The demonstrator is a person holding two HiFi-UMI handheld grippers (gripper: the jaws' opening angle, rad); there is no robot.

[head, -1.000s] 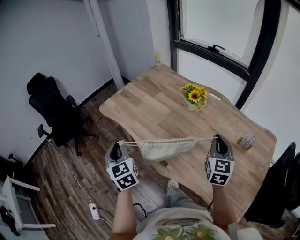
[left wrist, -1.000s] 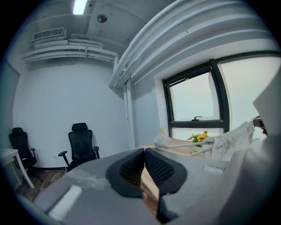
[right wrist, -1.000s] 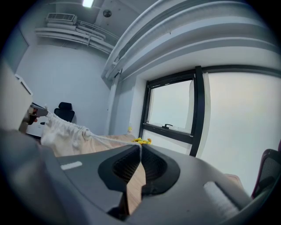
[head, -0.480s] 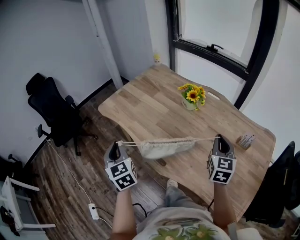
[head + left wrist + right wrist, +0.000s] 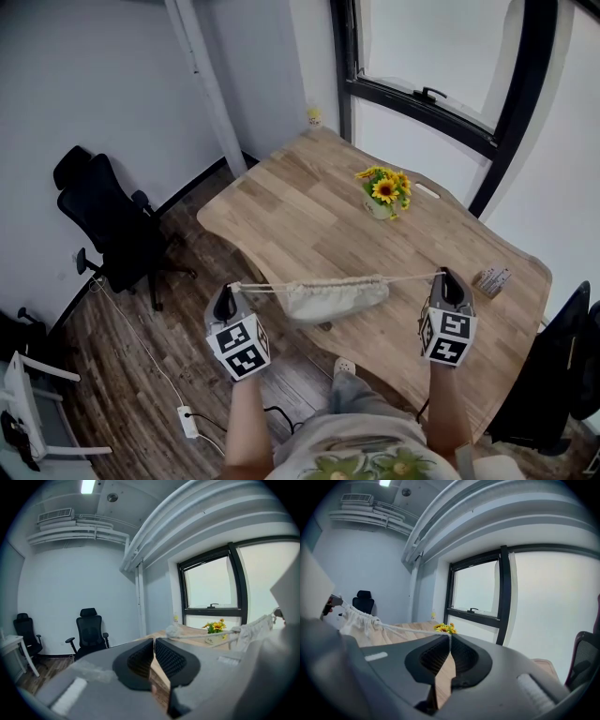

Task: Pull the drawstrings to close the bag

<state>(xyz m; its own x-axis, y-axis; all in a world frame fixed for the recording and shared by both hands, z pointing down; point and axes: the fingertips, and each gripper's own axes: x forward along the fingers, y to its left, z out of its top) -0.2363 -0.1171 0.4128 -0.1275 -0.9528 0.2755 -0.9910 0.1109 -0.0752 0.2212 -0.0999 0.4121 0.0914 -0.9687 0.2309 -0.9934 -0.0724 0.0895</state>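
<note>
Since we pulled wider apart, bag [image 5: 336,298] top bunches more; right gripper [image 5: 448,279] pinches drawstring [image 5: 412,277], left gripper [image 5: 225,300] jaws opening round other drawstring.

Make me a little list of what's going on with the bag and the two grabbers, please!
bag: cream cloth, hanging in the air between the grippers, top bunched up
left gripper: pinching the tight left cord, jaws starting to open
right gripper: shut on the tight right cord
table: wooden, with flowers on it
</note>
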